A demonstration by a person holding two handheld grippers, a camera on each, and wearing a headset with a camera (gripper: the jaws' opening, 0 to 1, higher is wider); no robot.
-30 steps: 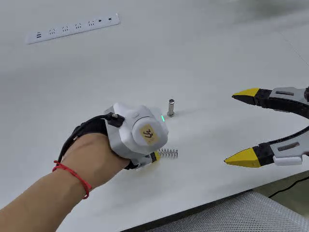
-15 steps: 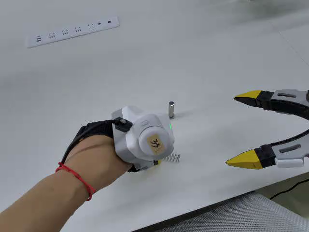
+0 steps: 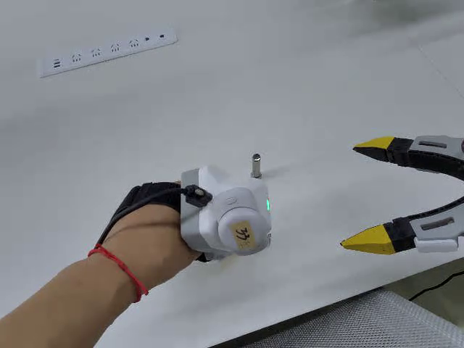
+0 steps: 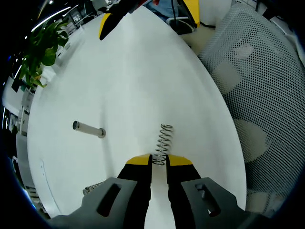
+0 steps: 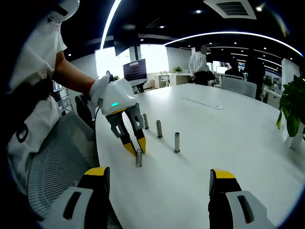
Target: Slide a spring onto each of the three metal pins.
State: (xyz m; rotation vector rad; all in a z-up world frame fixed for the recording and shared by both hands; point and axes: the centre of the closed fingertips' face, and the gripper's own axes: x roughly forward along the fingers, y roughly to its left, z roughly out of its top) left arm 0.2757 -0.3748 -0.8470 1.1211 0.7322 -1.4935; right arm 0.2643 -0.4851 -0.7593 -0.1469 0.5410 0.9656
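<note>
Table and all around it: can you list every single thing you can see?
table: one, white, under everything
bare pin: one, silver, standing mid-table
pins with springs on: two, silver, beside the bare pin
loose spring: one, silver, between the left tool's tips
power strip: one, white, far side of table
mesh chair: one, grey, at the table's edge
plant: one, green, beside the table
left tool: one, yellow-tipped, shut on the loose spring
right tool: one, yellow-tipped, open and empty
hand: one, black-gloved, holding the left tool

Bright, even overhead light; soft shadows on white table (image 3: pixel 326 72); gripper views fisheye-warped.
</note>
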